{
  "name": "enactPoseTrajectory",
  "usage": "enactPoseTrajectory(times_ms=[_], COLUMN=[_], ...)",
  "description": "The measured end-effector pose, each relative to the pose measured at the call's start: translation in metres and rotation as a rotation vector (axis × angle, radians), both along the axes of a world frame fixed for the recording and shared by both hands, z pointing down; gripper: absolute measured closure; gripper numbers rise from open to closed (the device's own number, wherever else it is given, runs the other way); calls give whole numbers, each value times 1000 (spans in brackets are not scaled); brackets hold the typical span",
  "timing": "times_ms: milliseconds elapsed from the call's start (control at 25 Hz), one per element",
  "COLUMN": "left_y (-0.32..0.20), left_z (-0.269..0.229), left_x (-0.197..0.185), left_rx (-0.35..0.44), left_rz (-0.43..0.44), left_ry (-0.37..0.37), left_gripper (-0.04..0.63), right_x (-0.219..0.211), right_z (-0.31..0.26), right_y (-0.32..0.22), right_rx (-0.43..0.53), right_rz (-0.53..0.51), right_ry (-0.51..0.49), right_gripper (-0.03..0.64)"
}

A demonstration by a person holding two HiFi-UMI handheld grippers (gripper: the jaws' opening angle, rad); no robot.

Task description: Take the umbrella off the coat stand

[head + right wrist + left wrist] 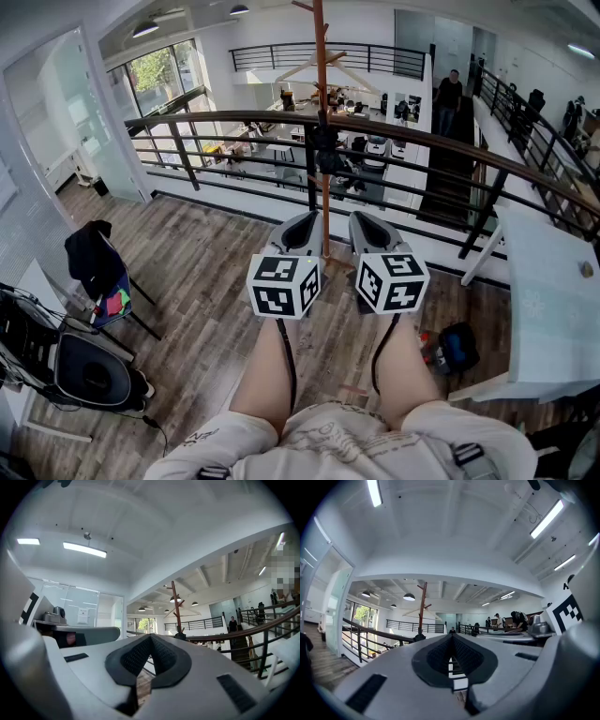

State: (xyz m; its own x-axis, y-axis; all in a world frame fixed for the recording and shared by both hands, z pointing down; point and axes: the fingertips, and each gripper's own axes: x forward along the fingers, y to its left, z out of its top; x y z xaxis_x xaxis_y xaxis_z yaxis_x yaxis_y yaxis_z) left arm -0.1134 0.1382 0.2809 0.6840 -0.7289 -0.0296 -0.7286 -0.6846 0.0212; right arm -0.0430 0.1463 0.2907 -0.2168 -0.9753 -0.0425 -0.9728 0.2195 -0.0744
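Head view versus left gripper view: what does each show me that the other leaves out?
Only the head view shows the person's bare forearms and a blue-and-black bag on the wood floor. Only the left gripper view shows the broad white ceiling overhead with a long bright strip light. Both show the tall reddish-brown wooden coat stand with a dark bundle, probably the umbrella, the dark metal railing, and the left gripper, fingers closed on nothing.

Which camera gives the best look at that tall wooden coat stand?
The head view: the coat stand stands straight ahead by the railing, pole visible from pegs almost to base, with a dark bundle, probably the umbrella, on it. Both gripper views show it small and distant, its lower part hidden.
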Motion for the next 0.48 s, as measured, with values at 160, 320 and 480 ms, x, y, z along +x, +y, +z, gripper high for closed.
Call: enactPoseTrajectory(times_ms=[160, 320, 480], left_y=[-4, -7, -8], left_z=[2, 4, 13], left_x=[17, 31, 41], left_rx=[9, 11, -8], left_rz=[-12, -32, -56], left_ry=[-13, -13, 3], left_gripper=[592, 592, 592], right_x=[19, 38, 57], right_z=[-3, -1, 8], right_y=[-4, -6, -6], right_rx=[11, 16, 8], right_rz=[-3, -3, -2], right_ry=[-7, -8, -29], right_gripper=[614, 614, 614])
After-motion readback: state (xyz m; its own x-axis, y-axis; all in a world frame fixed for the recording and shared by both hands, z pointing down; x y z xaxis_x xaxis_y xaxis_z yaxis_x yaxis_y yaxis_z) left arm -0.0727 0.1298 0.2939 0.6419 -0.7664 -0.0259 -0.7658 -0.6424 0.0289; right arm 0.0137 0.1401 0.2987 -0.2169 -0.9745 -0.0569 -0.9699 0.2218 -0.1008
